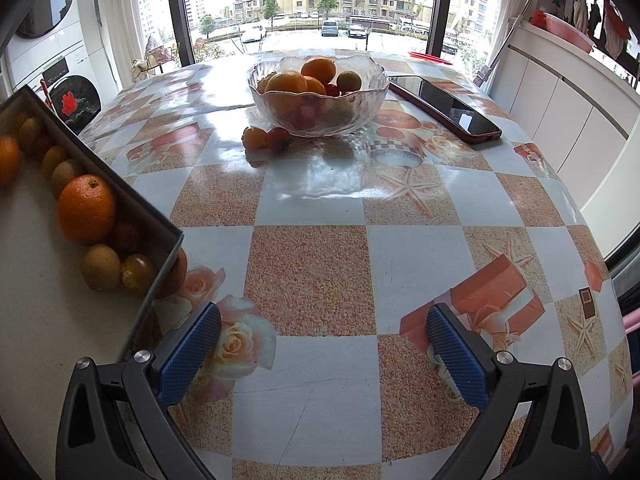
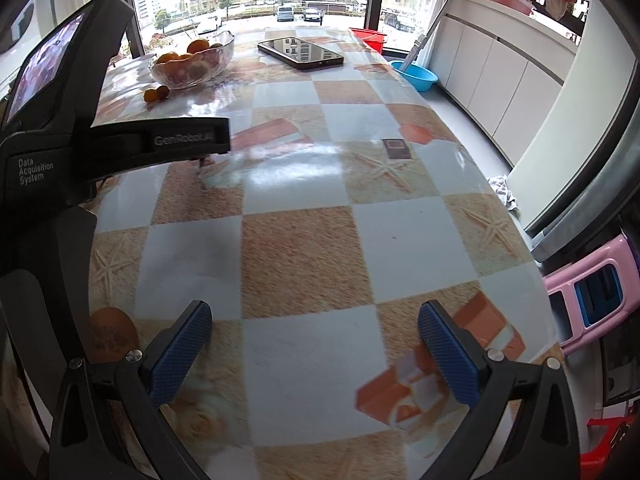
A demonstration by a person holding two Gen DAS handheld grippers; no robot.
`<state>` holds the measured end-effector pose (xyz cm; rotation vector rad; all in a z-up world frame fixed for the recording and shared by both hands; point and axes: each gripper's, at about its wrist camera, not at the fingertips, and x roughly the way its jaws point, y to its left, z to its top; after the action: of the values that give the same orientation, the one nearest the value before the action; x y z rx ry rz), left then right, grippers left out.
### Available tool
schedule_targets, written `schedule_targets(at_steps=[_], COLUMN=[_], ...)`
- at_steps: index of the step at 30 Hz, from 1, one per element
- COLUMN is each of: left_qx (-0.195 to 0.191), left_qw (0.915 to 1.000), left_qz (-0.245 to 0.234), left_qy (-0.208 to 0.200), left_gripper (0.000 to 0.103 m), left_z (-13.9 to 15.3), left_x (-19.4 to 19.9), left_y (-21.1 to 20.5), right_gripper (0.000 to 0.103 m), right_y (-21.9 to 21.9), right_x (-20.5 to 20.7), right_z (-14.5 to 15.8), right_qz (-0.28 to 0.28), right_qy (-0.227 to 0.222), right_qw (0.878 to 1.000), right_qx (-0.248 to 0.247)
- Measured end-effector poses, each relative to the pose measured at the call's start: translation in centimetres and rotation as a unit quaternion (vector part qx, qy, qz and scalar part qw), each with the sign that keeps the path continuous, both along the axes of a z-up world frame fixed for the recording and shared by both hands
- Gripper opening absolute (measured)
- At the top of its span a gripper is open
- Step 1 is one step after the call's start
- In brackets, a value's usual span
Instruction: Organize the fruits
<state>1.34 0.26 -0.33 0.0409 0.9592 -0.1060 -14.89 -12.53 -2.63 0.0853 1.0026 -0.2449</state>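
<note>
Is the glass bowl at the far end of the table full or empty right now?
Partly full. The glass bowl stands upright holding oranges and smaller fruits; two cherry tomatoes lie outside it.

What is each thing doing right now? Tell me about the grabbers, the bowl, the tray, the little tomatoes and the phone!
left gripper: open, empty, over the table.
right gripper: open, empty.
glass bowl: upright, holding oranges and other fruit.
tray: tilted in this view, with oranges and kiwis along its wall.
two small tomatoes: loose on the table beside the bowl.
phone: flat, screen dark.
</note>
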Motion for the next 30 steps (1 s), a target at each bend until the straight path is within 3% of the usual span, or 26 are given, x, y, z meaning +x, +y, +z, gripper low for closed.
schedule_targets(at_steps=[30], left_qx=[0.001], left_qw=[1.0], left_qz=[0.0], left_qy=[-0.001], left_gripper=[0.103], left_z=[-0.03], left_x=[-0.01], left_y=[0.04], right_gripper=[0.103], right_y=[0.85], right_x=[-0.28], right_z=[0.0], right_qz=[-0.002], right_qy=[-0.023], right_qw=[1.0], right_qx=[-0.001])
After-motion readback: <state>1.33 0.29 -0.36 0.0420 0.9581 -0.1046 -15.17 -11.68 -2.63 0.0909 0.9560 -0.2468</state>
